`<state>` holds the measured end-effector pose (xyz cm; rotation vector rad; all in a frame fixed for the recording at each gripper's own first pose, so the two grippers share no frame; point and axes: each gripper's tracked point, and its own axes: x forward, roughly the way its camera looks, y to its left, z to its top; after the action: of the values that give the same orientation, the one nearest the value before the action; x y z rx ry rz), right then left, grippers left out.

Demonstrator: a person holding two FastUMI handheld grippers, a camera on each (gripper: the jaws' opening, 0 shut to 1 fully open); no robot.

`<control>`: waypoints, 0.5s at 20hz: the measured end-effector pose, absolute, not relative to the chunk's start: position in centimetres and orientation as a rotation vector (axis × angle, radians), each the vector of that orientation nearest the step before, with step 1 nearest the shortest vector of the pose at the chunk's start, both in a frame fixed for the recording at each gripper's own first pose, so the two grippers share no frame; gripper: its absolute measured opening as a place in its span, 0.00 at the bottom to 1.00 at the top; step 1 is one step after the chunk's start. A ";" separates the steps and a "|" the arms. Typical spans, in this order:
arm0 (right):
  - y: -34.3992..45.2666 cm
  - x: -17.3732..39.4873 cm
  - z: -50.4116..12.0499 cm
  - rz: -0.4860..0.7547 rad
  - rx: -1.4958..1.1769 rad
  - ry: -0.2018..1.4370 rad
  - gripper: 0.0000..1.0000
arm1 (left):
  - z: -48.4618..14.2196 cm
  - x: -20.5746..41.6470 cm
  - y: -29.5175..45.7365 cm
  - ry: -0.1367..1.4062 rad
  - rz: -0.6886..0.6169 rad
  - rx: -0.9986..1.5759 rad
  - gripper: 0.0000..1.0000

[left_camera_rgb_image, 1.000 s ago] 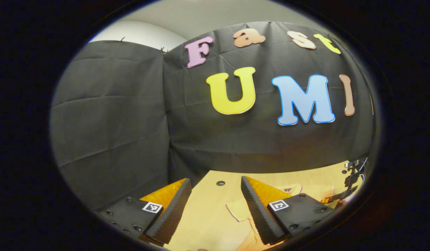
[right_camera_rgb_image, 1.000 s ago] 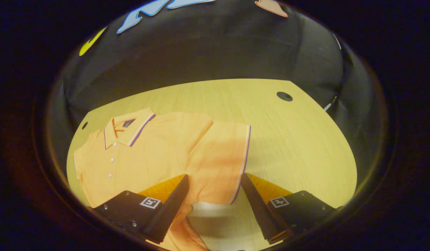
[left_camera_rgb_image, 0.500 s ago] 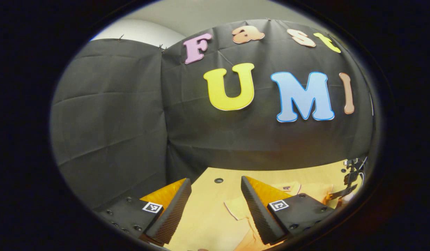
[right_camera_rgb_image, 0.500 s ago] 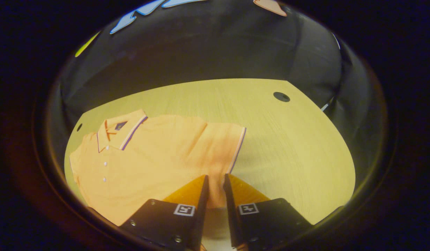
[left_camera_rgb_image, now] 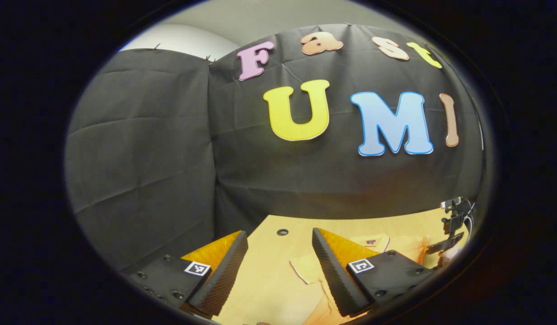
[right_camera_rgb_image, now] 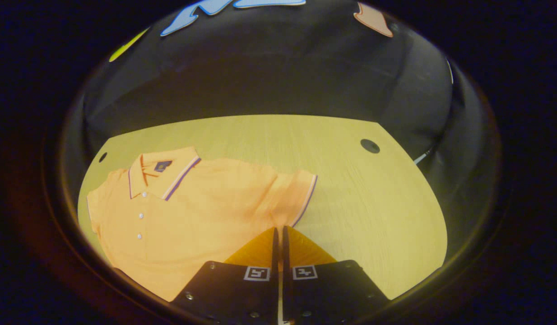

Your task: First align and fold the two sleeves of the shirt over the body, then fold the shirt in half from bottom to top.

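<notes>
An orange polo shirt (right_camera_rgb_image: 201, 212) lies flat on the wooden table (right_camera_rgb_image: 373, 207), collar (right_camera_rgb_image: 163, 174) toward the back wall. In the right gripper view, its right sleeve (right_camera_rgb_image: 292, 192) with the striped hem runs down into my right gripper (right_camera_rgb_image: 279, 231), whose fingers are shut on the sleeve's lower corner. In the left gripper view, my left gripper (left_camera_rgb_image: 278, 246) hangs open above the table with nothing between its fingers. The shirt's other sleeve (left_camera_rgb_image: 305, 271) lies just right of the gap, and the collar (left_camera_rgb_image: 373, 243) shows beyond the right finger.
Round cable holes sit in the table (left_camera_rgb_image: 282, 232) (right_camera_rgb_image: 369, 146). The black cloth wall (left_camera_rgb_image: 170, 149) closes in the back and left side. The other gripper (left_camera_rgb_image: 452, 225) shows at the far right of the left gripper view.
My right gripper went from wide open to shut on the sleeve's lower corner, and the sleeve has bunched slightly toward it. The left gripper has barely shifted.
</notes>
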<state>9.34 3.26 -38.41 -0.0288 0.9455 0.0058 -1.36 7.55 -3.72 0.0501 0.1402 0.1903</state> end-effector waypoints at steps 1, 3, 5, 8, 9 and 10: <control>4.1 9.7 -37.8 0.029 -0.045 0.928 0.04 | -3.8 -1.5 7.7 0.141 0.192 0.048 0.95; 5.7 10.0 -36.9 0.078 -0.085 0.898 0.04 | -4.1 -1.5 8.1 0.146 0.195 0.042 0.94; 7.7 9.9 -36.2 0.131 -0.117 0.883 0.04 | -4.4 -1.8 8.3 0.150 0.197 0.035 0.94; 10.6 9.1 -36.2 0.215 -0.164 0.877 0.04 | -4.8 -2.1 8.9 0.157 0.203 0.034 0.95; 11.6 8.8 -36.3 0.240 -0.182 0.877 0.04 | -5.1 -2.1 9.0 0.161 0.204 0.035 0.95; 12.4 8.3 -36.4 0.264 -0.200 0.877 0.04 | -5.3 -2.1 9.1 0.165 0.206 0.036 0.96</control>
<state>8.31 12.43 -36.43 -0.1995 0.8767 0.2643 -2.11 9.13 -5.34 0.0363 0.1652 0.2058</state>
